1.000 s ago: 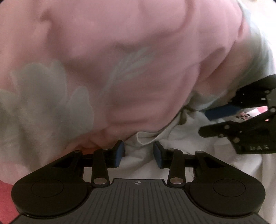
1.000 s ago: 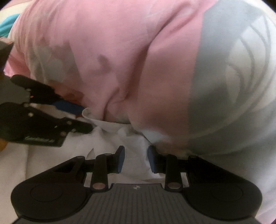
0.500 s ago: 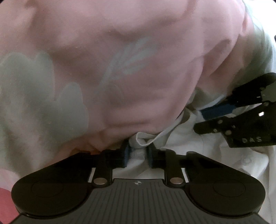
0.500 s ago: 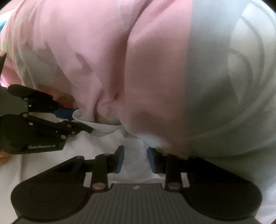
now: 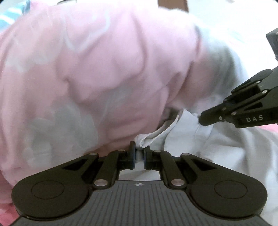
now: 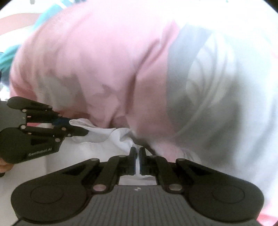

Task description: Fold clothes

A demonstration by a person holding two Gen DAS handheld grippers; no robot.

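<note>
Left wrist view: teal-and-white striped fabric (image 5: 7, 16) sat in the upper left corner, blurred. Brown patch (image 5: 172, 3) at top edge, can't tell what it was. Bright pink surface (image 5: 6, 214) showed in the lower left corner and again at the right edge. Right wrist view: teal cloth (image 6: 8, 55) at upper left, salmon-coloured band (image 6: 15, 22) above it, out of focus.
</note>
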